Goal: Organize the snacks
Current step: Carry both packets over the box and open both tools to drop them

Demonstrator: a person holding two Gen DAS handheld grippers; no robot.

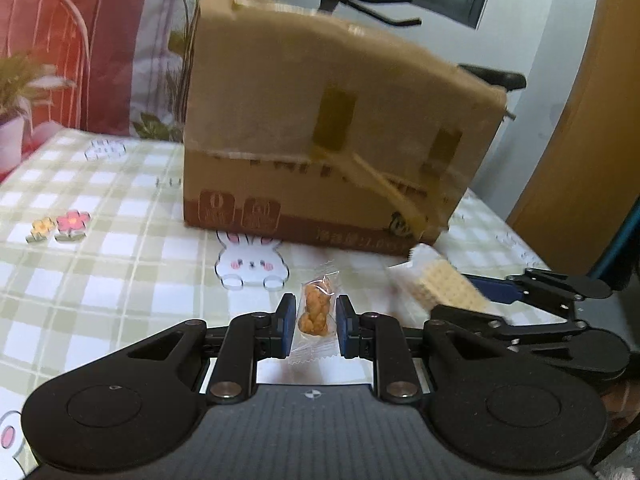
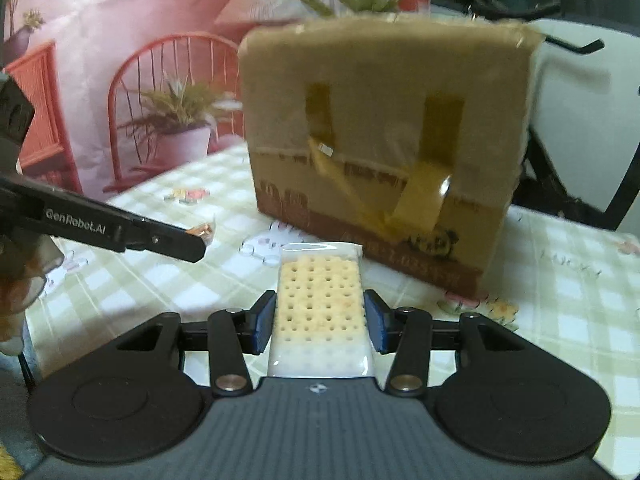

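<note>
On the left, the left gripper (image 1: 316, 320) has its two black fingers with blue pads (image 1: 289, 322) drawn close together, and between them stands a small clear plastic packet with an orange-brown fried snack inside (image 1: 316, 312). The pads seem to press the clear edges of the wrapper, though the picture is soft there and a thin gap on each side of the snack itself can be seen. The packet is upright and above the table covered with a green and white checked cloth (image 1: 100, 264).

Behind it on the cloth there is a flat white rabbit figure with pink cheeks (image 1: 252, 266), and further left a pair of small flat flower figures, one yellow and one pink (image 1: 60, 228). A large brown cardboard box with yellow tape strips on its front (image 1: 332, 120) stands on the table behind the rabbit.

To the right, the right gripper (image 2: 320, 318) is clenched on a clear-wrapped pack of pale square crackers with small holes (image 2: 320, 300). Its blue pads (image 2: 266, 320) touch both long sides of the pack, so the fingers are only as open as the pack is wide. The pack lies flat between the fingers and points toward the box (image 2: 384, 152). In the left wrist view this cracker pack (image 1: 436, 284) is just right of the snack packet, near the lower right corner of the box.
</note>
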